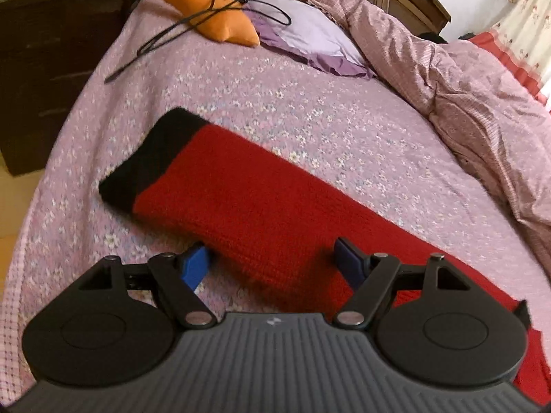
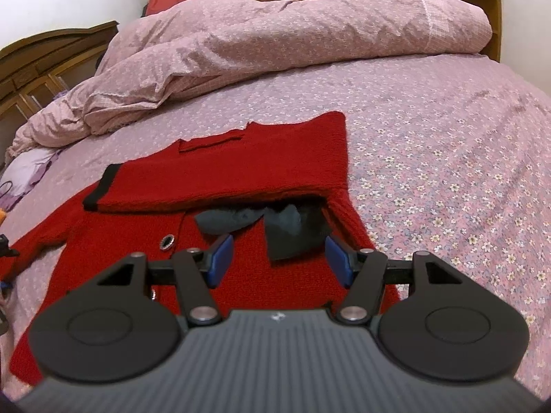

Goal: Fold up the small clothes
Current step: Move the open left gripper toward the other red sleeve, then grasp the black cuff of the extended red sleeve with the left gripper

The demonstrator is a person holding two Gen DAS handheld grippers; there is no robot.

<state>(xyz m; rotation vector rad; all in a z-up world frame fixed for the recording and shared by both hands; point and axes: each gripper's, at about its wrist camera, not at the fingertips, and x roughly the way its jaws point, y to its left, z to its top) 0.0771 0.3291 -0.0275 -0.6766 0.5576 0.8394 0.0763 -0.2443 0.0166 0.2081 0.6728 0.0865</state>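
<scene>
A: Where is the red cardigan (image 2: 220, 172) lying, and how is it handling?

B: It is lying flat on the bedsheet (image 2: 447, 158); one sleeve (image 2: 206, 186) is already folded across its chest, the other sleeve (image 1: 241, 189) is stretching outward. It is looking soft, thick and limp, likely sagging when lifted, so taking the black cuff (image 1: 151, 158) or a hem corner is advisable.

A: What are the grippers doing?

B: The left gripper (image 1: 272, 265) is hovering over the outstretched sleeve, jaws wide and empty. The right gripper (image 2: 277, 258) is hanging above the cardigan's collar, jaws apart, gripping nothing.

A: What is lying around the cardigan?

B: Beyond it, a bunched duvet (image 2: 275, 41), a lilac pillow (image 1: 310, 34), an orange cushion (image 1: 206, 3) and a black cord (image 1: 179, 31); none is obstructing the fold.
</scene>
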